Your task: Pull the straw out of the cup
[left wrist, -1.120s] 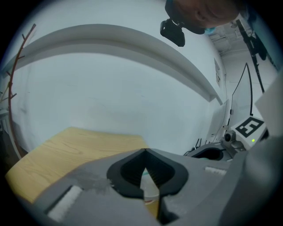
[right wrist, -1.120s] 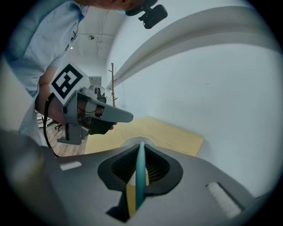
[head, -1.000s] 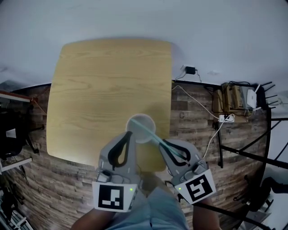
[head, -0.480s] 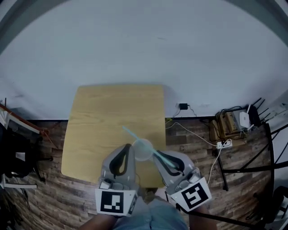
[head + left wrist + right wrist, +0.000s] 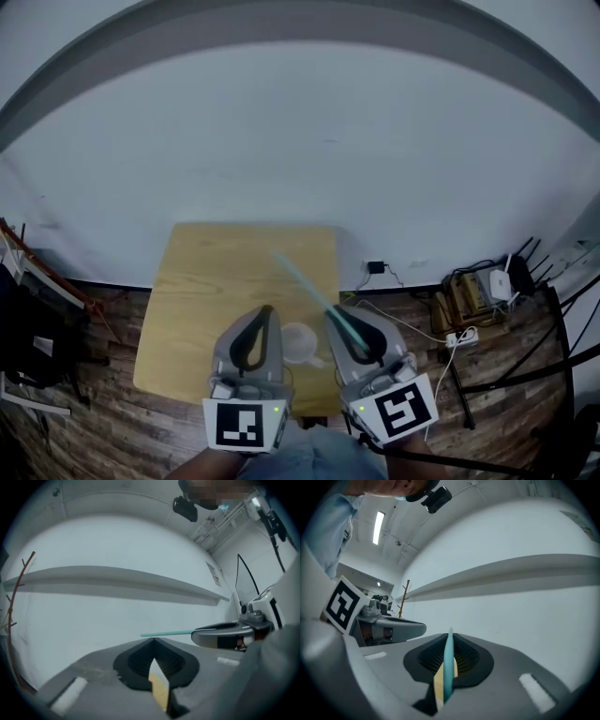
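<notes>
1. Far left in the head view I see dark clutter [image 5: 28,347] on the plank floor [image 5: 112,412], well apart from the work.
2. The table [image 5: 206,281] stands against the pale wall [image 5: 300,141]. Its wooden top is bare apart from the cup.
3. My left gripper [image 5: 262,312] hangs over the near part of the table. In its own view the jaw tips are pressed together with nothing between them, and only a sliver of tabletop shows through the gap lower down.
4. The cup [image 5: 298,344] shows between the two grippers, near the table's near edge. Neither gripper touches it. From here I cannot tell for sure that it rests on the top.
5. The straw [image 5: 305,281], pale teal, runs from my right gripper out to the far left over the table. Its free end is in the air and clear of the cup. In the left gripper view it juts sideways against the wall.
6. My right gripper [image 5: 331,312] sits just right of the cup. In its own view the jaws pinch the straw, which runs up between the ribbed pads and past the tips.
7. Right of the table, cables [image 5: 412,323] trail across the floor to a power strip [image 5: 464,335] and some boxes [image 5: 469,295].
</notes>
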